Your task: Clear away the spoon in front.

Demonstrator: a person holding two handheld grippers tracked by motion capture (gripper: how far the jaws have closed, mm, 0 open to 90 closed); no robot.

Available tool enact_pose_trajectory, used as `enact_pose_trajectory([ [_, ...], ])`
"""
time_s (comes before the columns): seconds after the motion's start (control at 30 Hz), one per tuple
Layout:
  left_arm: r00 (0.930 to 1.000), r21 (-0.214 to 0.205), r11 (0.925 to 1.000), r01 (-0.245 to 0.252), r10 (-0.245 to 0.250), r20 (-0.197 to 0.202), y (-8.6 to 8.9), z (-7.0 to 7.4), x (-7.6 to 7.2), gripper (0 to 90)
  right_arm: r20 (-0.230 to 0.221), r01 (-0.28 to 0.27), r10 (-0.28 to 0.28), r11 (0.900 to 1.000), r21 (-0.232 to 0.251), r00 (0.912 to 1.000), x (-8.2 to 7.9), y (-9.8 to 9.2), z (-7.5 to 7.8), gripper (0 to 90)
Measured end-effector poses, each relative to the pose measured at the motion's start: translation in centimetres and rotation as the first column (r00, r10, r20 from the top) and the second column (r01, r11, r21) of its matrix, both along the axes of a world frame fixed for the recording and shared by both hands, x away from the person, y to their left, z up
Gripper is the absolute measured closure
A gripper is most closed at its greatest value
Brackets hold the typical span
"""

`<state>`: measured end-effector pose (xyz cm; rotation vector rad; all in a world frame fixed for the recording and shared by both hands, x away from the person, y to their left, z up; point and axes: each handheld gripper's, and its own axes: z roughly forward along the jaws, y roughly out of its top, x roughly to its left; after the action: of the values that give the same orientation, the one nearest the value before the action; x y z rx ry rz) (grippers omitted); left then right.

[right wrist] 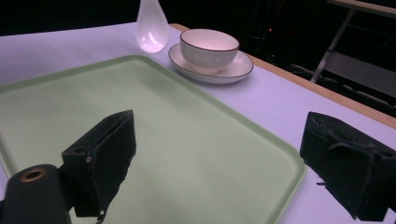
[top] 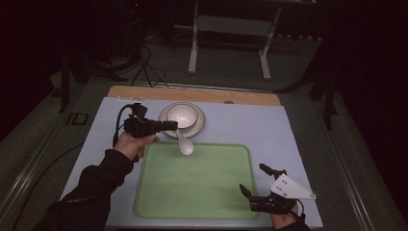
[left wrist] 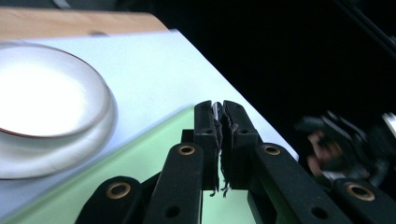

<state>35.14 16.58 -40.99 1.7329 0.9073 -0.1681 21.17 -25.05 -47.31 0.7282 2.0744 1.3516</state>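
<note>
Glossy white ceramic spoon [top: 184, 143], teardrop bowl

Glossy white ceramic spoon [top: 184, 143] and bowl [top: 181, 115], smooth matt green plastic tray [top: 192, 183].

Bowl [top: 181, 116] on saucer [top: 198, 127] behind tray [top: 202, 185]; spoon [top: 184, 143] over tray's far edge.

Your left hand-held gripper [top: 169, 126] is clamped tight, arm reaching forward; your right hand-held gripper [top: 256, 180] rests with jaws spread wide.
</note>
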Motion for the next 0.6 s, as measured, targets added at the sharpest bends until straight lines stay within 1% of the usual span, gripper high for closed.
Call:
enact_pose_trajectory([
  [0.07, 0.9988, 0.006, 0.9988, 0.049, -0.049, -0.004, -0.4, -0.1, -0.2, 85.4, 0.001, -0.001, 0.001, 1.0, 0.0, 1.0, 0.0, 0.0, 0.0, 10.7],
  [0.1, 0.9979, 0.016, 0.9978, 0.064, -0.064, 0.0, -0.6, -0.1, -0.4, 85.4, 0.0, -0.001, 0.001, 1.0, 0.0, 1.0, 0.0, 0.0, 0.0, 10.7],
  [0.13, 0.9959, 0.018, 0.9958, 0.09, -0.09, -0.005, -0.8, -0.2, -0.4, 85.4, -0.002, -0.001, 0.001, 1.0, 0.0, 1.0, 0.0, 0.0, 0.0, 10.7],
  [0.2, 0.9917, 0.032, 0.9912, 0.129, -0.128, -0.006, -1.3, -0.4, -0.6, 85.4, -0.004, 0.0, 0.0, 1.0, -0.002, 1.0, 0.0, 0.1, 0.0, 10.6],
  [0.3, 0.9817, 0.041, 0.981, 0.19, -0.189, -0.022, -2.0, -1.0, -0.9, 85.4, 0.0, -0.001, 0.001, 1.0, -0.001, 1.0, 0.0, 0.0, 0.0, 10.7],
  [0.4, 0.9682, 0.055, 0.967, 0.249, -0.246, -0.042, -2.8, -1.8, -1.1, 85.4, -0.003, 0.002, -0.002, 1.0, 0.0, 1.0, 0.0, 0.0, 0.0, 10.7],
  [0.43, 0.9616, 0.058, 0.9603, 0.273, -0.27, -0.047, -3.0, -2.1, -1.2, 85.4, -0.002, 0.002, -0.002, 1.0, -0.001, 1.0, 0.0, 0.0, 0.0, 10.7],
  [0.47, 0.9583, 0.064, 0.9566, 0.284, -0.281, -0.05, -3.3, -2.3, -1.2, 85.4, -0.001, 0.0, 0.0, 1.0, -0.001, 1.0, 0.0, 0.0, 0.0, 10.7],
  [0.53, 0.9403, 0.066, 0.9389, 0.338, -0.333, -0.068, -3.8, -2.8, -1.3, 85.4, -0.003, -0.001, 0.001, 1.0, -0.002, 1.0, 0.0, 0.0, 0.0, 10.7],
  [0.57, 0.934, 0.073, 0.9321, 0.355, -0.35, -0.072, -4.1, -3.1, -1.3, 85.4, -0.004, -0.001, 0.001, 1.0, -0.002, 1.0, 0.0, 0.1, 0.0, 10.7],
  [0.6, 0.9214, 0.072, 0.9199, 0.385, -0.379, -0.084, -4.4, -3.3, -1.4, 85.4, -0.004, -0.001, 0.001, 1.0, -0.004, 1.0, 0.0, 0.1, -0.1, 10.6],
])
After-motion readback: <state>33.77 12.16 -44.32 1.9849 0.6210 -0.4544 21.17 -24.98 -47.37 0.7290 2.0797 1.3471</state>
